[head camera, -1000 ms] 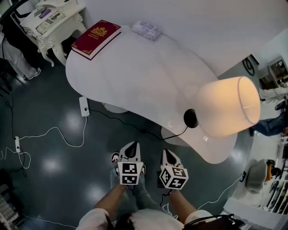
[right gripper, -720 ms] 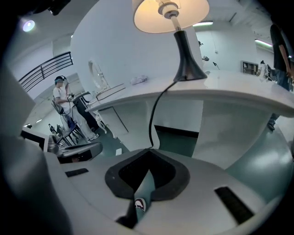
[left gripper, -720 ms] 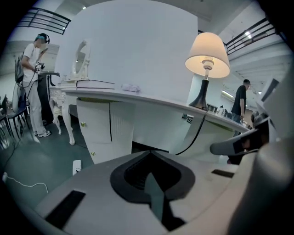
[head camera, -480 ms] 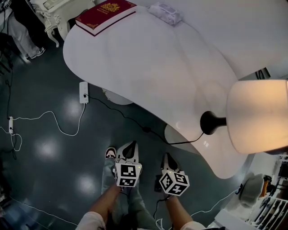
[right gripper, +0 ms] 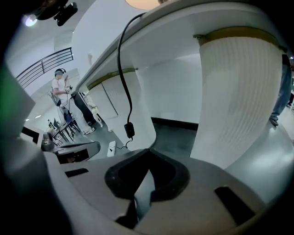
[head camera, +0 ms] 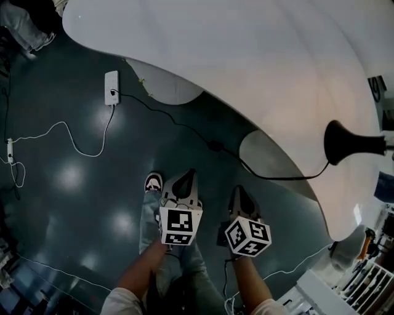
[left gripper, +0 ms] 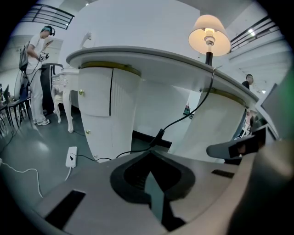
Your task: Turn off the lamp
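On curved white table: lit lamp.

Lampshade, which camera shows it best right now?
The left gripper view: the whole lit lampshade is in frame, unobstructed. The right gripper view catches only its glowing bottom edge at the frame's top. The head view shows just the lamp's black base, no shade.

Head camera looking steeply down, taking in floor, table rim, left gripper, right gripper close below. Gripper cameras sitting low, facing up under table; all three sharing cord switch — left one catching lamp too.
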Motion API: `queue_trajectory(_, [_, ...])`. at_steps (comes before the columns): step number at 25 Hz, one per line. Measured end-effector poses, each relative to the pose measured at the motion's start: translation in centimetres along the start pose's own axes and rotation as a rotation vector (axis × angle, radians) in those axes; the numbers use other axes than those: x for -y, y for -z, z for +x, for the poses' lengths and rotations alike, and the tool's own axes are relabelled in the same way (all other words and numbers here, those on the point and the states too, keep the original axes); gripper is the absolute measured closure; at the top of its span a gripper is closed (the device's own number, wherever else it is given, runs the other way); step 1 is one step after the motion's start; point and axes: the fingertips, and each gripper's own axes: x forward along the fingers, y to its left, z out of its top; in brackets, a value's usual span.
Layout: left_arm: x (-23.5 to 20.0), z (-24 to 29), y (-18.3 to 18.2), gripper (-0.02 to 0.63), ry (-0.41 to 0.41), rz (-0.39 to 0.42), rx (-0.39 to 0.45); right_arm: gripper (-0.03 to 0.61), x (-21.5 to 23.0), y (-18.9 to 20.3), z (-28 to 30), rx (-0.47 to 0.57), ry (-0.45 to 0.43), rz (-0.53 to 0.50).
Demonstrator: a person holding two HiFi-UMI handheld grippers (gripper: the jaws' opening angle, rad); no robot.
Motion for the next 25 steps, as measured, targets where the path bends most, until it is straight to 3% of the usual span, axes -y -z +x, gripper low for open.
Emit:
queue_trajectory(6, [0.0,2.3,2.7,0.606,0.006,-0.038,0.008,0.580,1.1,1.8,1.9,0.002,0.025,-0.002])
queue_trajectory(10, [0.8,3.0,3.7,0.606,0.032,-0.021,0.015,0.580,1.7,2.2,2.4,0.004,0.044,-0.007])
queue_trajectory(25, [2.4,4.6,3.5,0.604,0.101,0.022,0.036,0.580,2.3,3.4,2.5,-0.018,0.049,0.020])
